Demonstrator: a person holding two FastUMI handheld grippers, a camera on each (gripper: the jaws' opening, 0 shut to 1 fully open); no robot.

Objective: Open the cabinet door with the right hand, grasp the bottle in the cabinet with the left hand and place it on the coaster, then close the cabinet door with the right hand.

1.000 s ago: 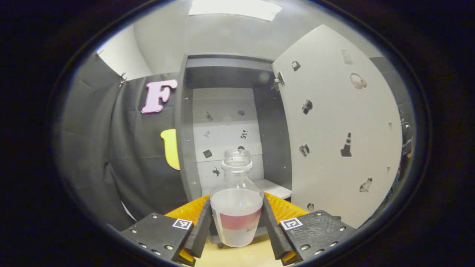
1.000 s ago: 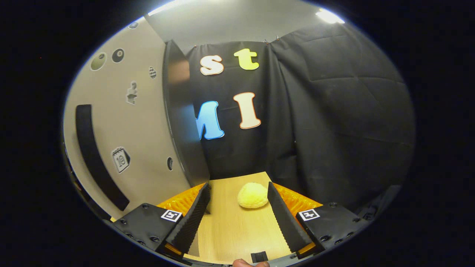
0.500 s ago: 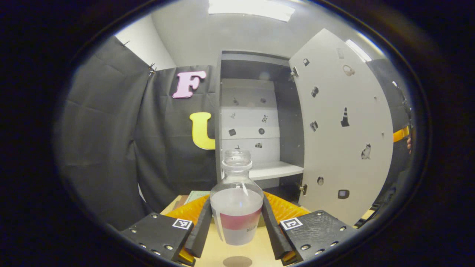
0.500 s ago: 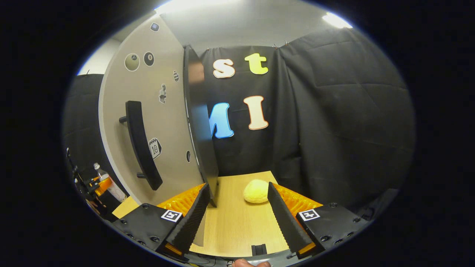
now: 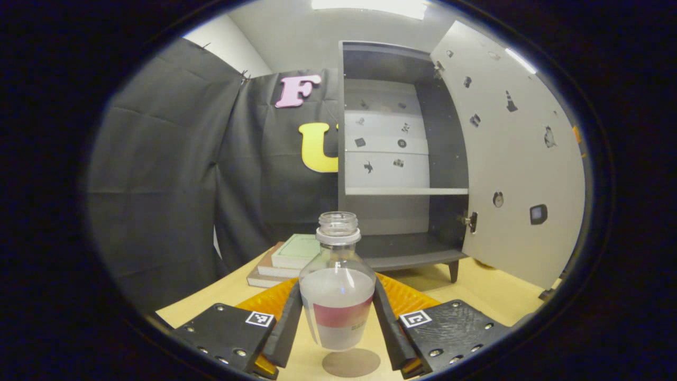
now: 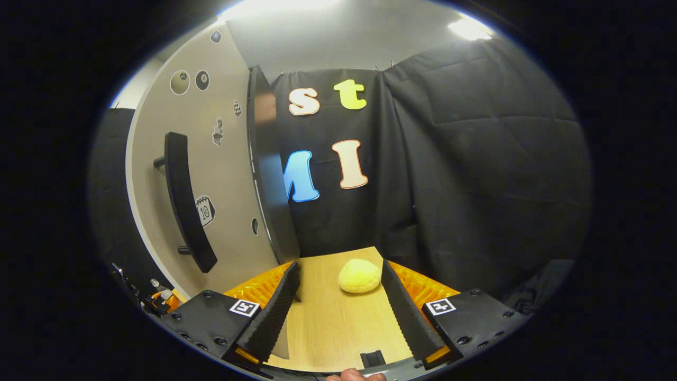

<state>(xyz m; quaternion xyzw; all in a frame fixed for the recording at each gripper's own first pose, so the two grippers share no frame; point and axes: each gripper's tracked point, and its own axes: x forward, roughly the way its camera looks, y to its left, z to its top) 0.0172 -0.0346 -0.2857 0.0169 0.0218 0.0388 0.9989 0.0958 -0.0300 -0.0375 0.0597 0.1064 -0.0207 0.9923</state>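
In the left gripper view my left gripper (image 5: 337, 330) is shut on a clear uncapped bottle (image 5: 337, 288) with white liquid and a red label band, held upright just above a round brown coaster (image 5: 351, 362) on the wooden table. Behind it stands the grey cabinet (image 5: 396, 153), its door (image 5: 521, 159) swung wide open to the right and its shelves bare. In the right gripper view my right gripper (image 6: 338, 312) is open with nothing between its fingers, right of the door's outer face (image 6: 211, 185) and its long black handle (image 6: 182, 203).
A stack of books (image 5: 285, 259) lies on the table left of the cabinet. A yellow foam lump (image 6: 359, 275) rests on the table (image 6: 333, 328) just beyond my right gripper. Black cloth walls close in the booth.
My left gripper has drawn the bottle back out of the cabinet and lowered it; the coaster has come into view beneath it. The right gripper shifted only slightly beside the door.
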